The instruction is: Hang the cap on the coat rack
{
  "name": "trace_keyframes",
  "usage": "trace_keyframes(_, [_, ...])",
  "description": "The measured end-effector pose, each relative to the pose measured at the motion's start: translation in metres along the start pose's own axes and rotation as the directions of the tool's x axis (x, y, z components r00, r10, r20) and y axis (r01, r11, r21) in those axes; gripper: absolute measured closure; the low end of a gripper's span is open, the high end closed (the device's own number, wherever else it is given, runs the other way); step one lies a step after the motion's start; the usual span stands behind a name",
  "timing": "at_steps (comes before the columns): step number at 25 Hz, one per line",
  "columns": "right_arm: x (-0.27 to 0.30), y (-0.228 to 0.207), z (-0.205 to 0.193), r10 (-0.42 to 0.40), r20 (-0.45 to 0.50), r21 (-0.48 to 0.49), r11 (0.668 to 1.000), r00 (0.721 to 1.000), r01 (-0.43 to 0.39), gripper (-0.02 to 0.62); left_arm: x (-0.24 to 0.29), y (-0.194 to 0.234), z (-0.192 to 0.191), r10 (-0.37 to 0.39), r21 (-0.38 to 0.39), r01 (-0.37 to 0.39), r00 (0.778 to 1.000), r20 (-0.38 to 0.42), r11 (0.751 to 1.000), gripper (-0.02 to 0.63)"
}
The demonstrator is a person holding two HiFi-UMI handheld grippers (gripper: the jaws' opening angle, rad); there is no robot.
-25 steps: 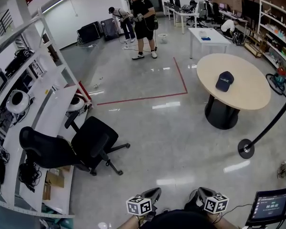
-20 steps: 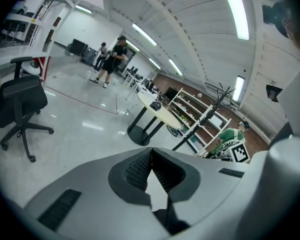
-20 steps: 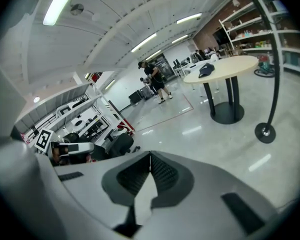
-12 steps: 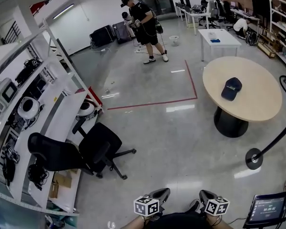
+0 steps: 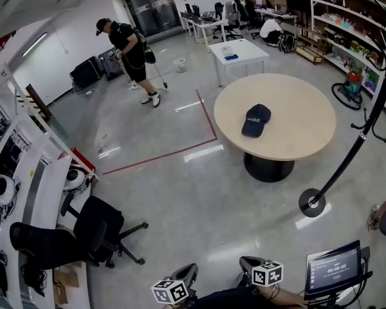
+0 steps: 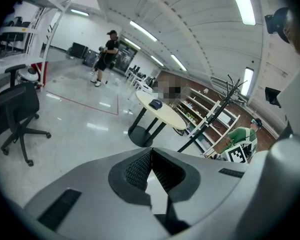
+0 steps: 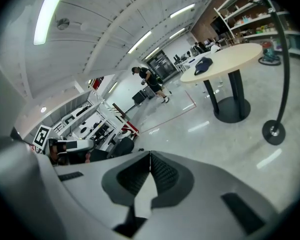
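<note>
A dark blue cap (image 5: 256, 120) lies on the round beige table (image 5: 296, 131); it also shows small in the left gripper view, cap (image 6: 155, 104), and in the right gripper view, cap (image 7: 203, 64). The black coat rack (image 5: 354, 150) stands right of the table on a round base. My left gripper (image 6: 150, 156) is shut with nothing between its pads. My right gripper (image 7: 150, 160) is shut and empty too. Both are held low and close to my body, far from the cap; their marker cubes, left (image 5: 170, 291) and right (image 5: 267, 273), show at the bottom edge.
A black office chair (image 5: 83, 234) stands at the left by a white workbench (image 5: 42, 192). Red tape (image 5: 180, 150) marks the floor. A person (image 5: 134, 50) stands far back. A white table (image 5: 235, 50) and shelves (image 5: 347, 37) are behind. A screen (image 5: 332, 269) sits bottom right.
The head view has swung right: the table and cap moved toward the picture's middle, and the coat rack is now seen whole. Both grippers stay shut by my body.
</note>
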State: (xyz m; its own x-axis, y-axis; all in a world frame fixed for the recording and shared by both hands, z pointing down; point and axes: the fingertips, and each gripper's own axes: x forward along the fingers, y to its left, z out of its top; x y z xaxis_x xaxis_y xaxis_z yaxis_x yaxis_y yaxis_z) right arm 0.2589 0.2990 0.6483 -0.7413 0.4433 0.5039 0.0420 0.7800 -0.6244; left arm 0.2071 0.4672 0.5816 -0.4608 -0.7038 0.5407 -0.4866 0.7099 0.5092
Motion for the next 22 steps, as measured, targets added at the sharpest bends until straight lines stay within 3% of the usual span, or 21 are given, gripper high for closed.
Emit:
trace_keyframes(10, [-0.048,-0.064,0.025,-0.127,0.083,0.069,0.990,0.988,0.122,0.592,0.065,-0.051,0.009,-0.119,0.052,0.121,0.992,-0.043,0.991,0.600])
trace_keyframes(17, [-0.051,-0.075,0.029,-0.188,0.084,0.073,0.981,0.979,0.182,0.592,0.090,-0.045,0.010,-0.164,0.016,0.166,0.983,-0.079,0.986,0.600])
trace_keyframes(22, [-0.044,-0.086,0.049,-0.261,0.108,0.096,0.963,0.959,0.251,0.592,0.116,-0.037,0.031,-0.222,0.009,0.223,0.971,-0.090,0.975,0.600])
